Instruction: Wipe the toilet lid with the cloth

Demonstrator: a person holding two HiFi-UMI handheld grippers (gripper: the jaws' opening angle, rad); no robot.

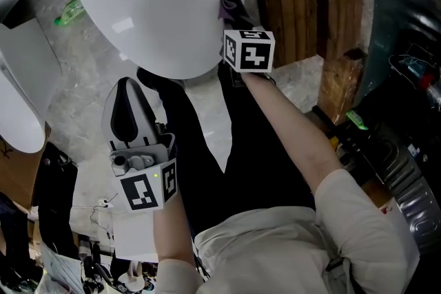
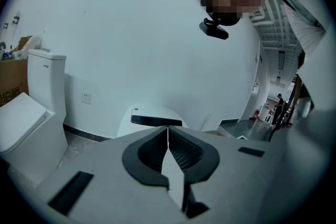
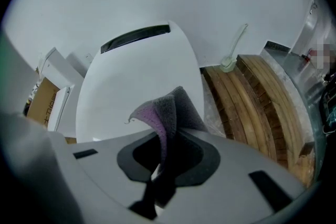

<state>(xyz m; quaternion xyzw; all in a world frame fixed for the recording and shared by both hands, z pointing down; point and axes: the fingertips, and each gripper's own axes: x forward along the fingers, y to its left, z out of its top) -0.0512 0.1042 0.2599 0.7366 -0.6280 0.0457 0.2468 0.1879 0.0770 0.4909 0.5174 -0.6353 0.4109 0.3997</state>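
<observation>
The white toilet lid (image 1: 158,3) lies closed at the top of the head view. My right gripper (image 1: 234,14) is at the lid's right edge, shut on a purple-grey cloth (image 1: 229,3). In the right gripper view the cloth (image 3: 167,110) stands up folded between the jaws, in front of the lid (image 3: 131,86); whether it touches the lid I cannot tell. My left gripper (image 1: 126,96) hangs below the lid's front rim, shut with nothing in it. In its own view the left gripper (image 2: 168,136) points at the lid (image 2: 152,118) and the white wall.
Wooden planks (image 3: 257,102) lie on the floor right of the toilet, with a white brush holder (image 3: 228,63) by the wall. A second toilet (image 2: 31,113) stands at the left. A green bottle (image 1: 69,12) lies on the marble floor. Dark equipment (image 1: 400,148) fills the right side.
</observation>
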